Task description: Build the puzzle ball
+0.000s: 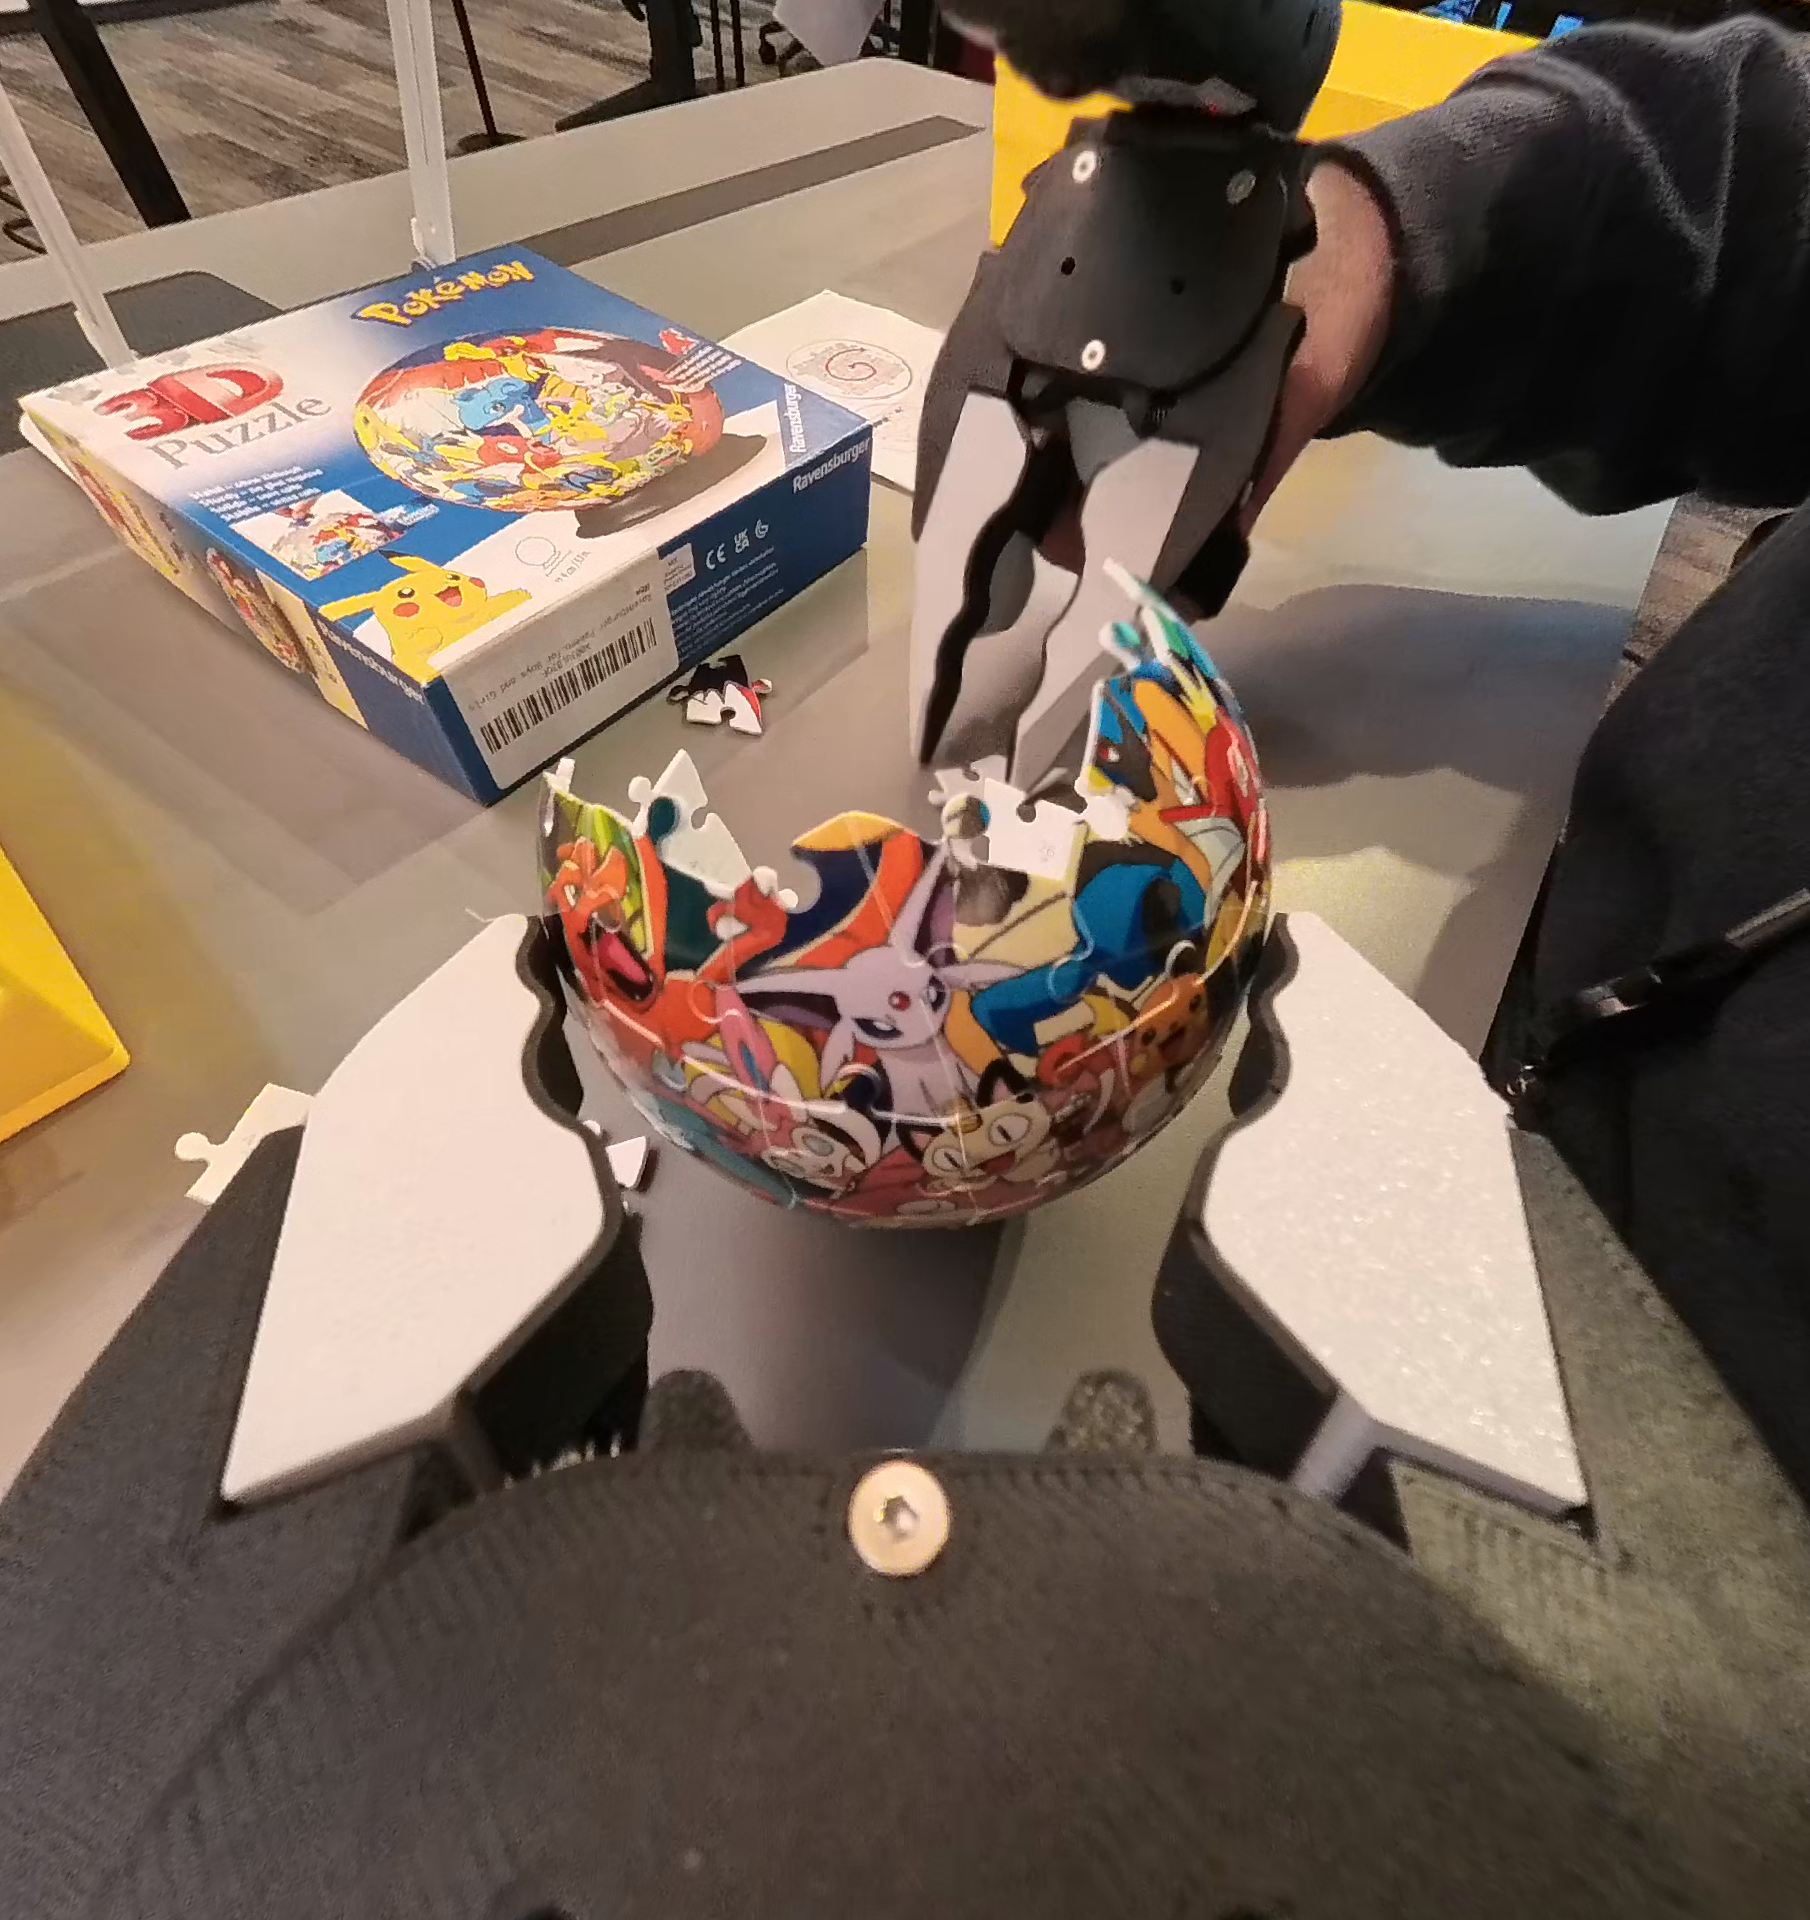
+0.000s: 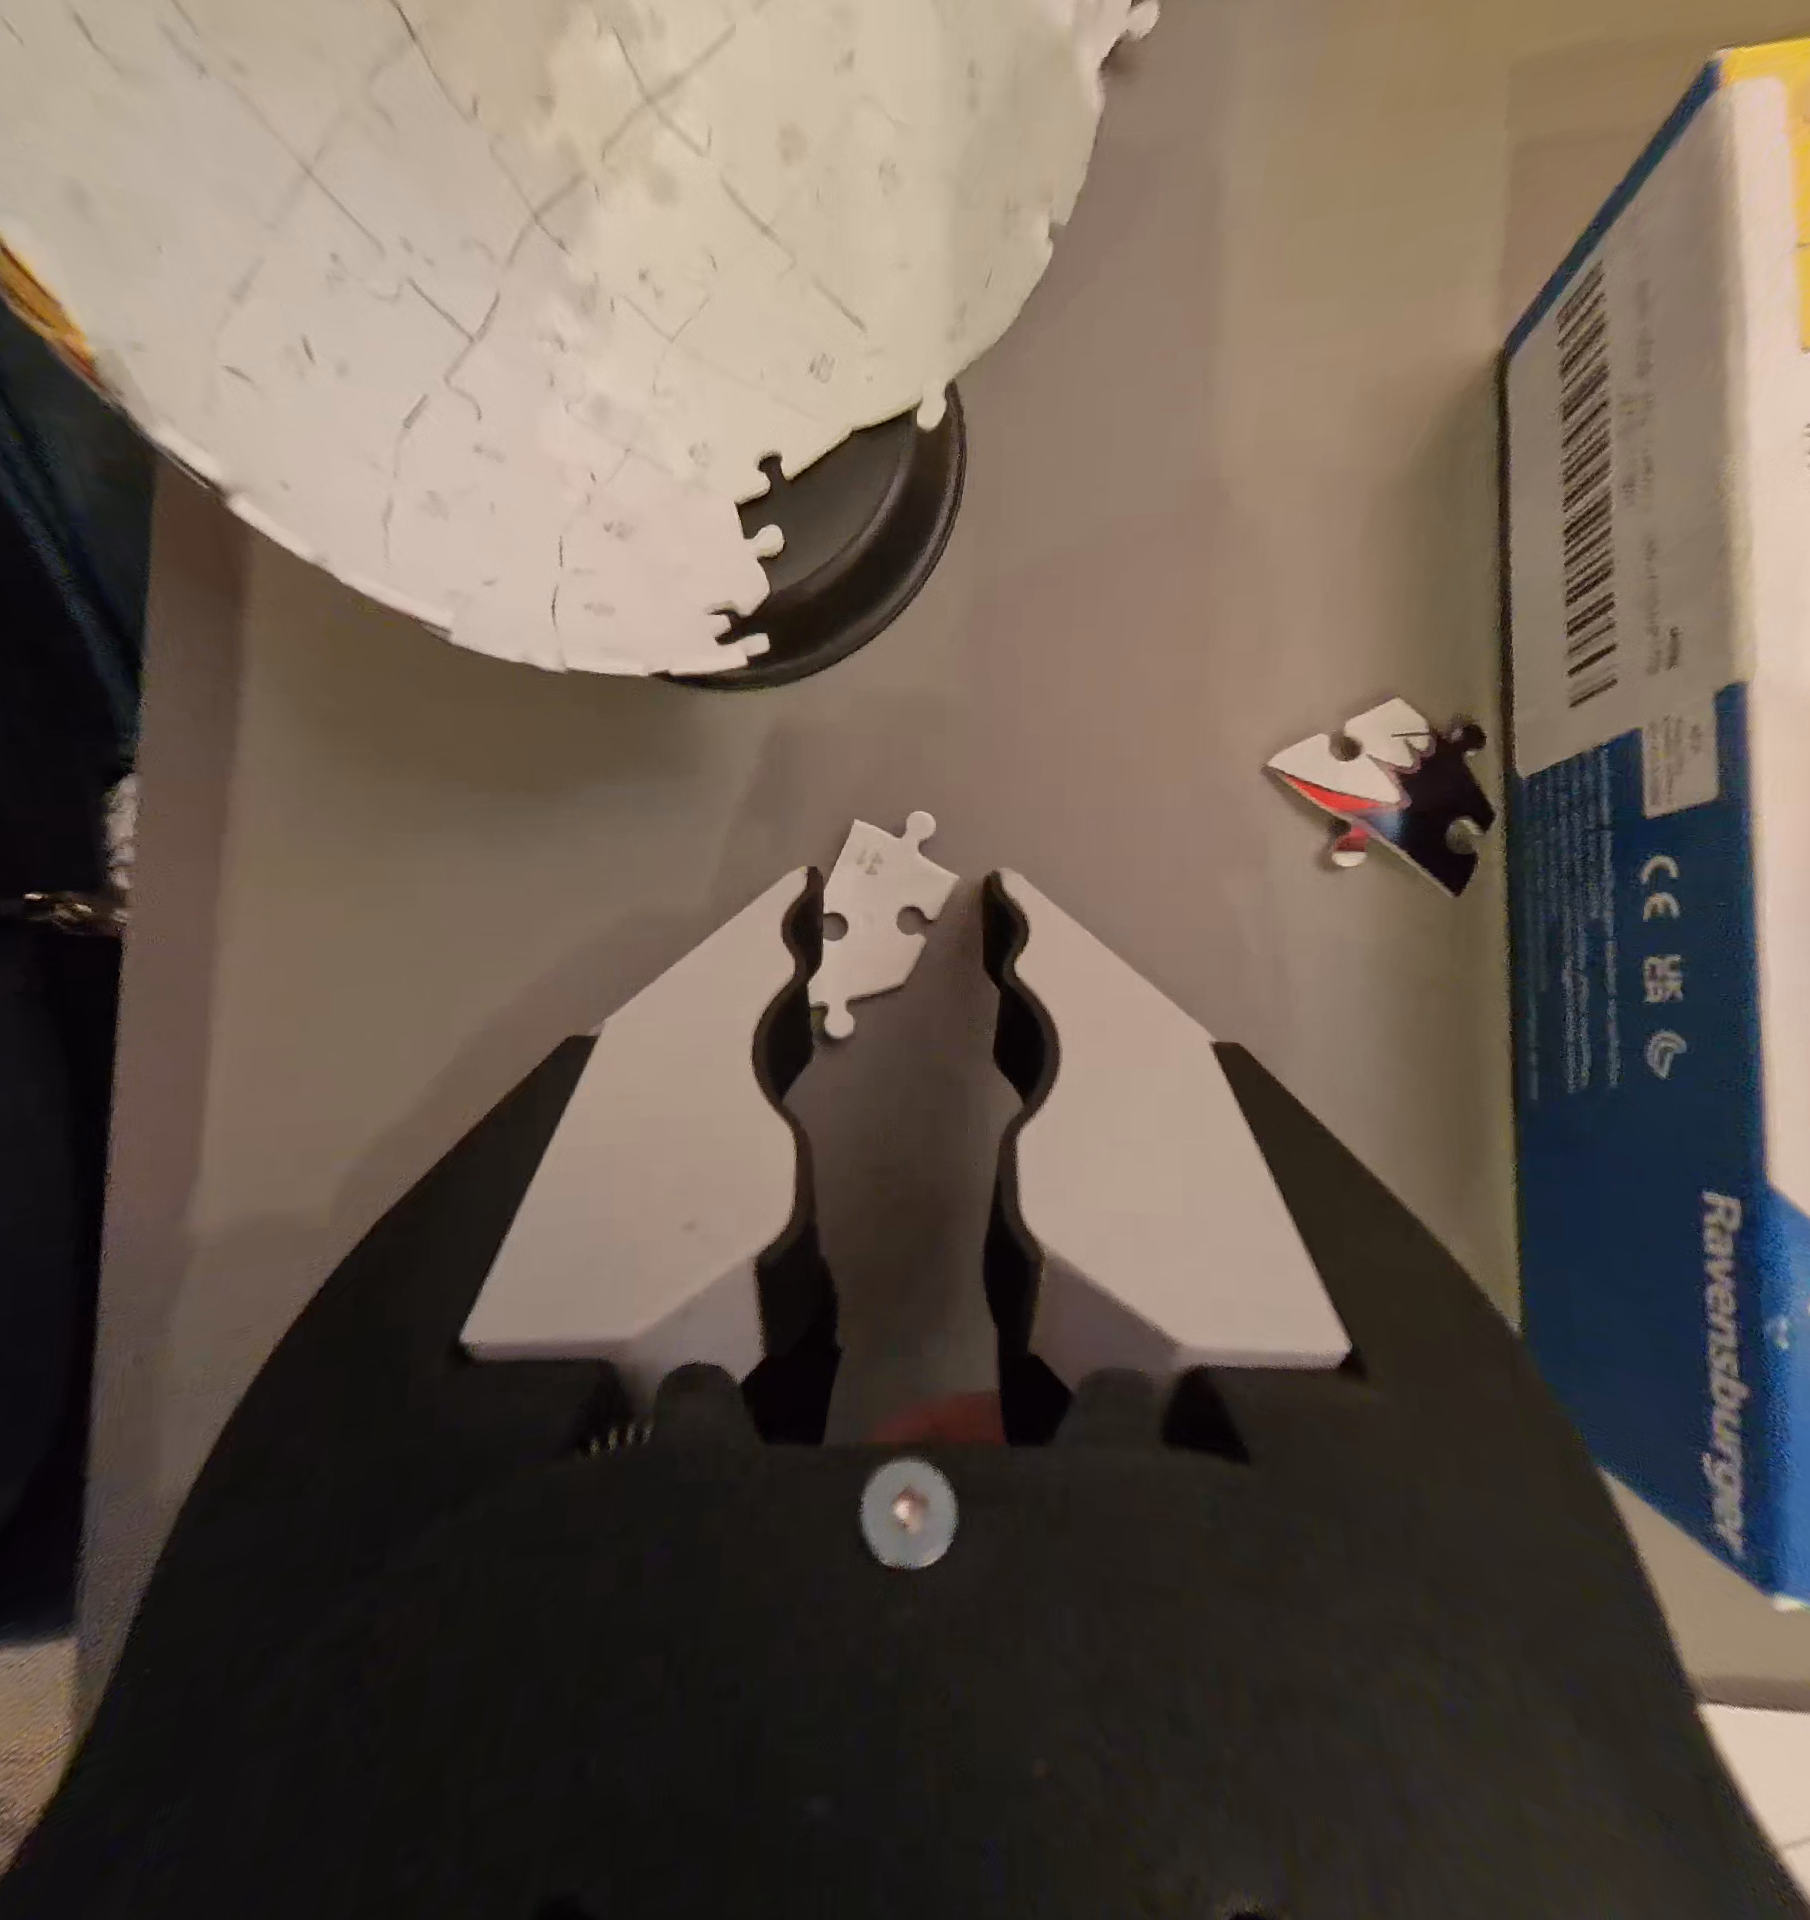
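Observation:
The partly built puzzle ball (image 1: 911,1018) is a colourful open bowl with a jagged rim. It sits between the fingers of my left gripper (image 1: 906,935), which press on both of its sides. My right gripper (image 1: 984,769) comes down from above to the rim. In the right wrist view the right gripper (image 2: 901,883) has its jaws close together around a white, face-down puzzle piece (image 2: 885,914) that sticks out past the tips. This piece also shows at the rim (image 1: 1015,826). The ball's white inside (image 2: 465,312) and its black stand (image 2: 870,520) lie beyond.
The blue puzzle box (image 1: 444,488) lies on the grey table (image 1: 257,831) behind the ball and shows at right (image 2: 1659,727). A small cluster of joined pieces (image 1: 719,696) lies by the box. Loose white pieces (image 1: 226,1138) and a yellow bin (image 1: 7,987) are at left. The grippers' ends are close to 15 cm from one another.

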Available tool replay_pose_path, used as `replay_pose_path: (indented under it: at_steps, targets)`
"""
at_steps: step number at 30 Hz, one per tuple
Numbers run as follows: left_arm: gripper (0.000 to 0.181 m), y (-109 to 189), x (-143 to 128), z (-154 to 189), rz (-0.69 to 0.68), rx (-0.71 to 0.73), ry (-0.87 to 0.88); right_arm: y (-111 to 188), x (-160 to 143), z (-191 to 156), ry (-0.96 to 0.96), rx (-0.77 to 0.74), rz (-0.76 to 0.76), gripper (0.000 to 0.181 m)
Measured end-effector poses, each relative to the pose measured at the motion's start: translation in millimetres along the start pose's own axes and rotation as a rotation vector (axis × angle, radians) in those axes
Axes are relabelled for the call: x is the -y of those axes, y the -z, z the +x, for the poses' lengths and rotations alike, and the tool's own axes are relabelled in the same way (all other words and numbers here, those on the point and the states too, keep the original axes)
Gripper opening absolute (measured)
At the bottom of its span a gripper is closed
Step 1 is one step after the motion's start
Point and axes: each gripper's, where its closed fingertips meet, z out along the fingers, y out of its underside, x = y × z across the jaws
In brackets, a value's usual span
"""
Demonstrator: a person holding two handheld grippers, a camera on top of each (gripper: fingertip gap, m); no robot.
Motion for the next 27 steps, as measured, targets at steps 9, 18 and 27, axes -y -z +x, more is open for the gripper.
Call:
replay_pose_path:
  at_steps: [9, 18, 27]
  targets:
    - [0.123, -0.3, 0.2, 0.1, 0.001, -0.001, -0.003, -3.7, 3.3, 3.4, -0.044, -0.038, 0.043, 0.0]
    - [0.123, -0.2, 0.4, 0.8, -0.002, 0.001, -0.009, 14.2, 4.0, -3.3, -0.043, -0.001, 0.11, 0.022]
    - [0.122, -0.5, -0.2, 0.6, -0.01, 0.003, -0.018, 8.8, -16.3, -6.9, 0.283, 0.066, -0.03, 0.054]
